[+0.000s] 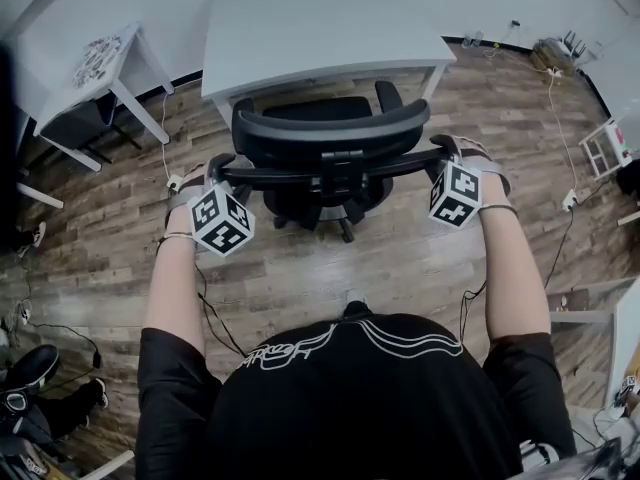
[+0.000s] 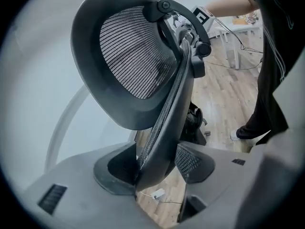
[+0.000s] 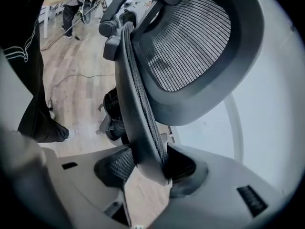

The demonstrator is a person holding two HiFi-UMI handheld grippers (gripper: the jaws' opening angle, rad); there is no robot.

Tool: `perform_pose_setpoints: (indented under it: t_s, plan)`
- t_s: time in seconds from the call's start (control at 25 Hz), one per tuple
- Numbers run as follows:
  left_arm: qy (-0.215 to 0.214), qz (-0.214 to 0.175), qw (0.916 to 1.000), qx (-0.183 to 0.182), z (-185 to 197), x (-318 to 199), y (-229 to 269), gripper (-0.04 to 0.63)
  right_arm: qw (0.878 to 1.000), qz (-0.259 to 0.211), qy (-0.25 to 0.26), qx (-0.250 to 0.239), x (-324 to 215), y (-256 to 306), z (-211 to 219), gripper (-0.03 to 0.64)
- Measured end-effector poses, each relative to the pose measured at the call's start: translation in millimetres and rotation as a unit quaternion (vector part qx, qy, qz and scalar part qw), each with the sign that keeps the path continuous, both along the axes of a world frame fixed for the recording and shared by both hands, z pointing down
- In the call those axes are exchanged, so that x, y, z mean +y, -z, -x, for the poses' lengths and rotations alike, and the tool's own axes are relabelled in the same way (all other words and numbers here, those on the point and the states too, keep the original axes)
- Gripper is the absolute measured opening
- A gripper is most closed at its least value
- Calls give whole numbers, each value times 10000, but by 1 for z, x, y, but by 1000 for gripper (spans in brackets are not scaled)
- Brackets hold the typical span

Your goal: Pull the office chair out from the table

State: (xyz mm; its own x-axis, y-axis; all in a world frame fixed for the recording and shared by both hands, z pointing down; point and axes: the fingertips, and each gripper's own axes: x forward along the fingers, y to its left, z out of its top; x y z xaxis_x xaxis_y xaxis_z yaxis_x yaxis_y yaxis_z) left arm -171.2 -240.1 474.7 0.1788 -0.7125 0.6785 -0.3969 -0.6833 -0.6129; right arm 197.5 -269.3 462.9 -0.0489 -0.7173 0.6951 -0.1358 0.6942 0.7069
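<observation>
Left gripper and right gripper clamp edges of the office chair.

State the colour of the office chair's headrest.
The headrest is black mesh in a black frame, clearest in the left gripper view.

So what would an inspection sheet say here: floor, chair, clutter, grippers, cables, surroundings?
Surface: wood floor.
Job's things: chair close against the white table, its back toward the person.
Clutter: dark shoes at the lower left.
Grippers: left gripper and right gripper each clamped on a side edge of the backrest.
Cables: white cable on the floor left of the chair; more run along the right side.
Surroundings: side table at the left, white rack at the right.
</observation>
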Motion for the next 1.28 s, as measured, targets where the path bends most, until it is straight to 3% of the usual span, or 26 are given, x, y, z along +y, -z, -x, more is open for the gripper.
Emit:
perform_pose_setpoints:
  t_s: [0.48,0.72,1.28]
  plan:
    - [-283,-174,9994,38,14,75,0,235,9994,-229,-257,-64,86,-2,14,215]
    - [-383,-483,9981,47,18,150,-28,235,9984,-407,-378,-71,162,-32,19,215]
    - [-589,-656,9960,108,25,172,6,235,9985,-278,-478,-27,182,-1,27,216]
